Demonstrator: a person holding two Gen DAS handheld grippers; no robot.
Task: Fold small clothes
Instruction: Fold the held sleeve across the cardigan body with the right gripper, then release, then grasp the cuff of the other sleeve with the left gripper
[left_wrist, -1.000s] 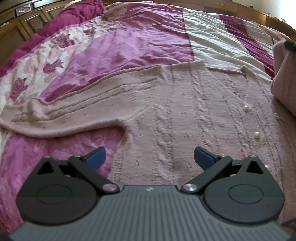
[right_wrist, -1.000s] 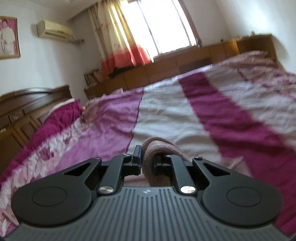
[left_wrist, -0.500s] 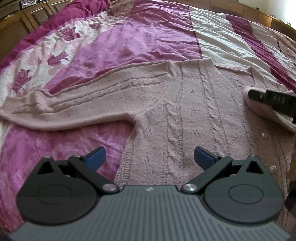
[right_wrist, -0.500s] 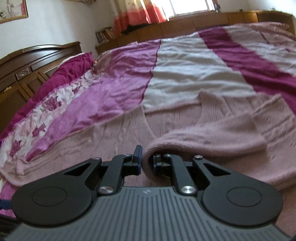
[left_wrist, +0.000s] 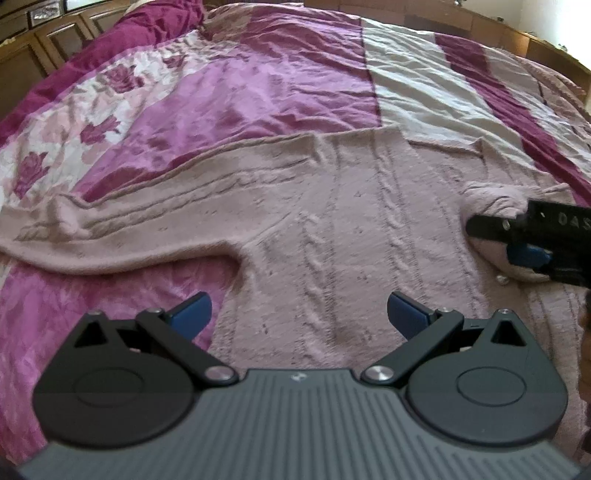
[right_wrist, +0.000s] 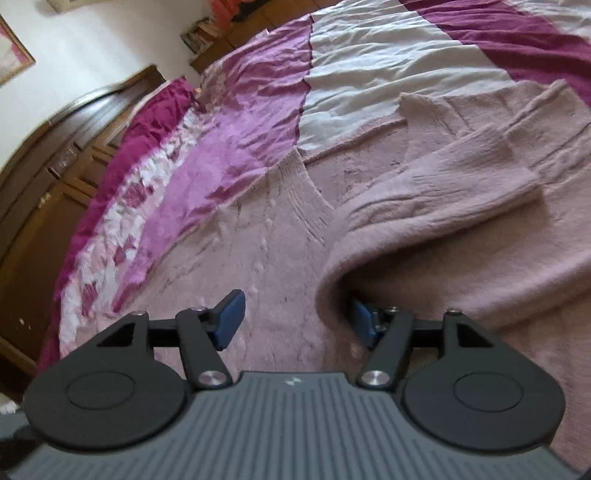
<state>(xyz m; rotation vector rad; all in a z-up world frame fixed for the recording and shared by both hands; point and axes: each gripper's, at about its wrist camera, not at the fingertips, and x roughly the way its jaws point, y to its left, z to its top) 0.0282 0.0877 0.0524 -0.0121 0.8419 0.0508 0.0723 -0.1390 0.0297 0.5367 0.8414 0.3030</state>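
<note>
The left gripper (left_wrist: 297, 314) hovers low over the pink cardigan (left_wrist: 332, 236), its jaws wide apart and empty. The right gripper (right_wrist: 295, 323) has its jaws apart too, with the folded-over sleeve (right_wrist: 424, 221) lying slack over its right finger. The cardigan lies spread flat on the striped bedspread (left_wrist: 258, 81), its other sleeve (left_wrist: 129, 225) stretched out left
</note>
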